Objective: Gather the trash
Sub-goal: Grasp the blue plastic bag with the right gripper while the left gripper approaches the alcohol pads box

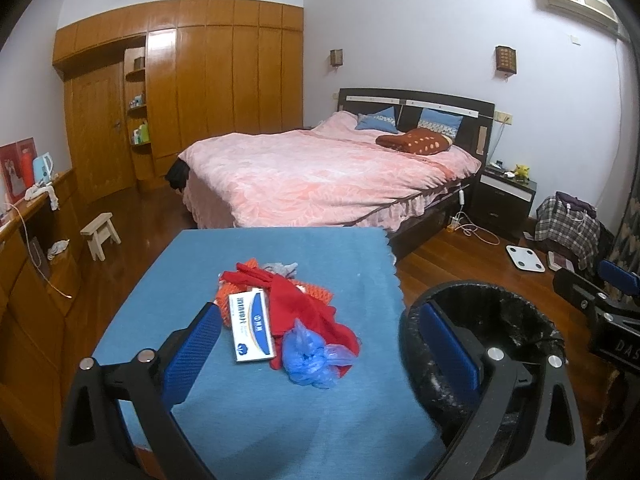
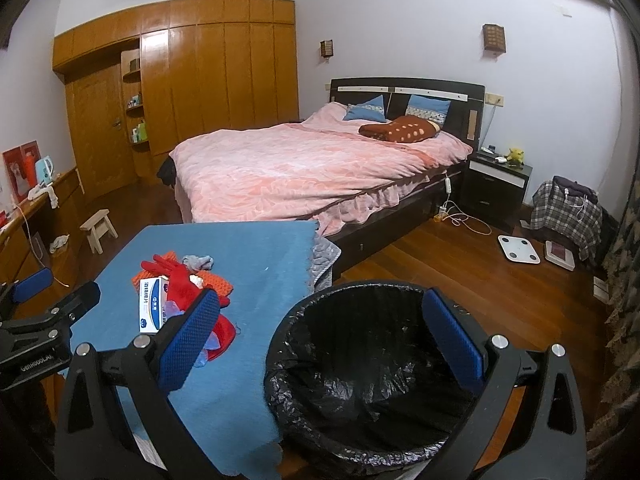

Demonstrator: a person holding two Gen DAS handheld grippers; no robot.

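A pile of trash lies on the blue cloth-covered table (image 1: 248, 408): a white and blue box (image 1: 251, 325), a crumpled blue plastic bag (image 1: 308, 356), red cloth (image 1: 304, 312), orange mesh (image 1: 316, 292) and a grey scrap (image 1: 282, 268). My left gripper (image 1: 320, 344) is open and empty, hovering just in front of the pile. A bin with a black liner (image 2: 360, 376) stands to the right of the table. My right gripper (image 2: 324, 340) is open and empty, above the bin's near rim. The pile also shows in the right wrist view, with the box (image 2: 154, 309) partly hidden by my left finger.
A bed with pink bedding (image 1: 320, 176) stands beyond the table. A small wooden stool (image 1: 100, 234) is on the floor at left, by a wooden counter (image 1: 24, 216). A white scale (image 2: 519, 249), a plaid bag (image 2: 566, 208) and a nightstand (image 2: 496, 184) are at right.
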